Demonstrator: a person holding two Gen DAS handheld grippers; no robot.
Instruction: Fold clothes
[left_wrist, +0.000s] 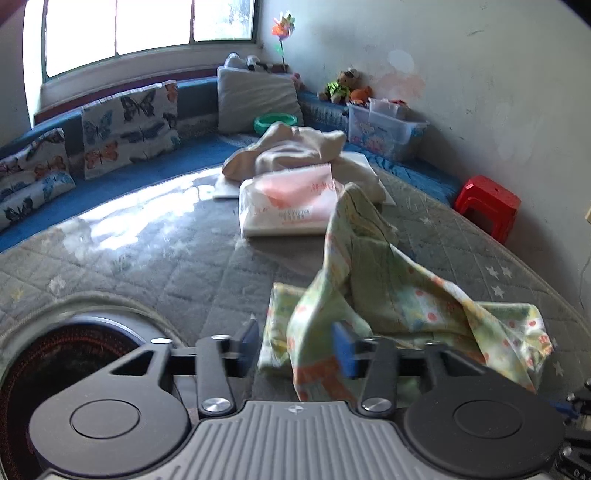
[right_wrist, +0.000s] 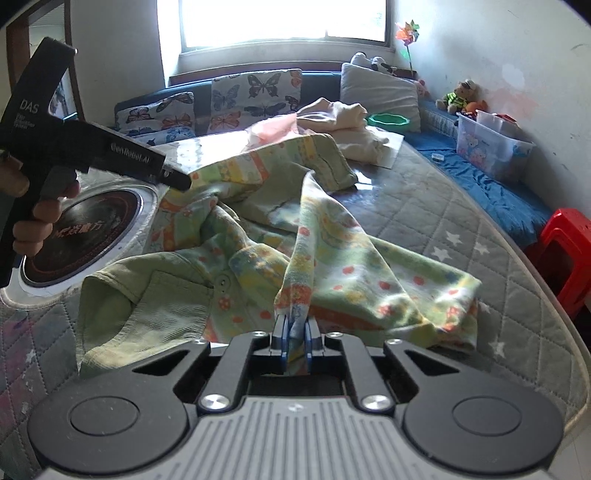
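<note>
On the grey quilted mattress (right_wrist: 424, 206) lay a green printed baby shirt (right_wrist: 258, 236), all bunched up, with its collar and button at about 8 o'clock from its middle. If the right gripper (right_wrist: 295, 345) pulled too hard, I think the thin strip of cloth could slip out, or the whole shirt could drag into a worse lump, because only one small edge was pinched. The loose sleeve end near 12 o'clock could also flop over. The right gripper's blue pads (right_wrist: 282, 343) were squeezed nearly together on that strip of shirt. The left gripper (left_wrist: 297, 347) had its jaws wide apart, with cloth lying between them, not pinched. A folded pile of pale clothes (left_wrist: 291, 206) sat farther back.
</note>
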